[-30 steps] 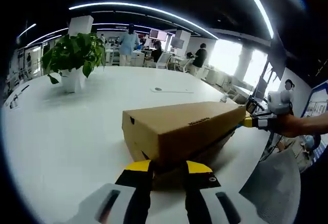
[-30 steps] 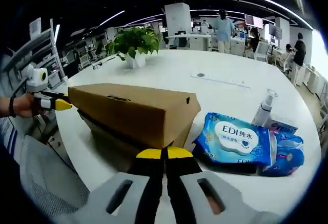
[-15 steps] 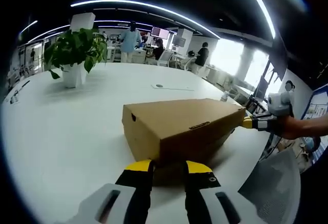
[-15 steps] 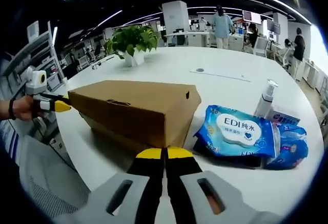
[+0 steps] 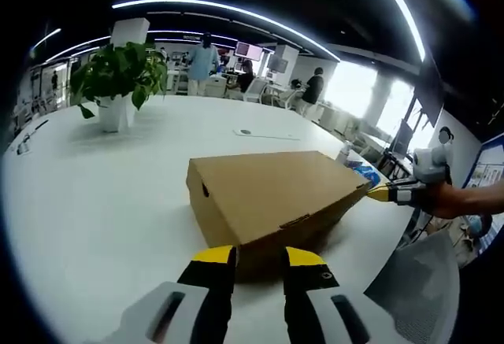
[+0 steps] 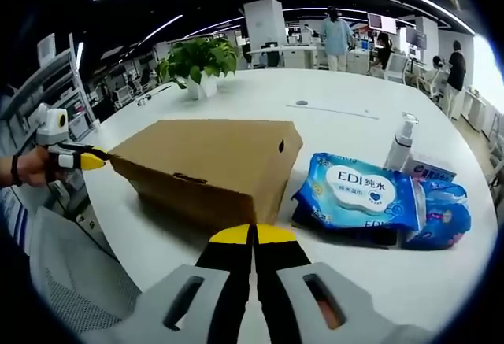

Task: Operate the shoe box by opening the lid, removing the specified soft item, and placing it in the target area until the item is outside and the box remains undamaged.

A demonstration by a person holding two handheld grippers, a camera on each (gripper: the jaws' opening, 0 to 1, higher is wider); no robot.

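A brown cardboard shoe box (image 5: 268, 194) lies on the white table (image 5: 94, 186), its lid down over the base. My left gripper (image 5: 258, 256) is at one end, its yellow-tipped jaws a little apart with the lid's lower edge between them. From the right gripper view, the left gripper (image 6: 83, 157) touches the box (image 6: 205, 155) at its far corner. My right gripper (image 6: 253, 235) is shut at the opposite corner, pinching the lid's edge. The right gripper (image 5: 379, 193) also appears at the box's far end. The box's contents are hidden.
A blue pack of wipes (image 6: 362, 194), a second blue pack (image 6: 445, 222) and a pump bottle (image 6: 399, 143) lie beside the box. A potted plant (image 5: 114, 84) stands further back. A grey chair (image 6: 63, 273) sits at the table's edge. People stand in the office beyond.
The lid, held raised and tilted above the base a second ago, has come down and now covers it. Both grippers have stayed at the box's ends.
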